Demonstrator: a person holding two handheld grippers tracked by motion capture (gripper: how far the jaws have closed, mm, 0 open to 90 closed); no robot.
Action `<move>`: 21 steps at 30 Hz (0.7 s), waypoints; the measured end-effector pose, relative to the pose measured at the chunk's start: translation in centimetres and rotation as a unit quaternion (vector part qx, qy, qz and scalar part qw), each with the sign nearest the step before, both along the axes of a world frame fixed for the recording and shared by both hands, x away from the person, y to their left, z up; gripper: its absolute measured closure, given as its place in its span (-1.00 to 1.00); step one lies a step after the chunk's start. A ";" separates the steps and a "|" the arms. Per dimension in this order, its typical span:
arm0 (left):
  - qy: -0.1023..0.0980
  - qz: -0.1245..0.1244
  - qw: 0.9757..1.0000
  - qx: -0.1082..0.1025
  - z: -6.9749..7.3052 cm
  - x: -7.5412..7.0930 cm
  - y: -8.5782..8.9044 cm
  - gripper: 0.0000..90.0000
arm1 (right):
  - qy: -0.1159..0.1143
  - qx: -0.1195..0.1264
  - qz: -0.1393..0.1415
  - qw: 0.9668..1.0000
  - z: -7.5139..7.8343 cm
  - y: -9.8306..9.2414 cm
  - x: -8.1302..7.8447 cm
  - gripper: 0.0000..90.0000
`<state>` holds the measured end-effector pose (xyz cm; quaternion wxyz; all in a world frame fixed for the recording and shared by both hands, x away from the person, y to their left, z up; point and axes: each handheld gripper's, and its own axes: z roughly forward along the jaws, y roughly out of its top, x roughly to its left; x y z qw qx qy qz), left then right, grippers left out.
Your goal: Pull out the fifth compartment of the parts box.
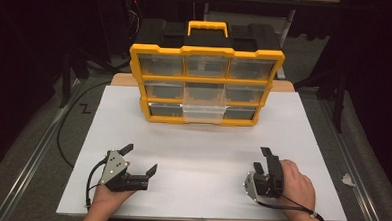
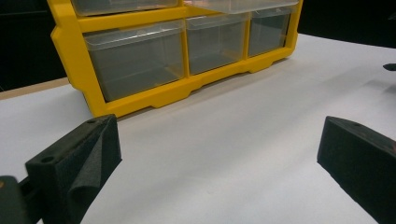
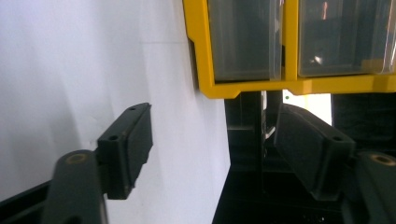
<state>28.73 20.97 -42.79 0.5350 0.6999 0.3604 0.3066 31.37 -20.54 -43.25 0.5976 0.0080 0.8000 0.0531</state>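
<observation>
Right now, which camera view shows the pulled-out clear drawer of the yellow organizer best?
The high view: the clear drawer, bottom row middle, sticks out from the yellow organizer. The left gripper view shows bottom-row drawer fronts close up; the right gripper view shows two drawer fronts, turned sideways.

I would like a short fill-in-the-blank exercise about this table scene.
1. The organizer has a frame coloured ____.
2. Its drawers stand in ____ rows.
3. The drawer pulled out is in the bottom row, ____ column.
4. Both the left gripper and the right gripper hold ____.

Missing words: yellow; three; middle; nothing
</observation>
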 end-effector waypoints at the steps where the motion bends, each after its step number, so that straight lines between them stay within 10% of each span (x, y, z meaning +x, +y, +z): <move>1: 0.000 0.000 1.000 0.000 0.0 0.0 0.0 -0.99 | -0.003 0.001 0.003 1.000 0.0 0.1 0.0 -0.49; 8: 0.000 -0.001 1.000 0.000 0.0 0.0 0.0 -0.99 | -0.015 -0.009 0.005 1.000 -0.1 0.5 0.0 -0.95; 15: -0.001 -0.001 1.000 0.002 0.0 0.0 0.0 -1.00 | -0.043 -0.011 0.011 0.999 0.3 0.7 0.2 -0.99; 21: -0.001 0.005 1.000 -0.002 0.0 0.0 0.1 -1.00 | -0.011 0.058 -0.015 0.998 0.6 -0.2 0.6 -0.99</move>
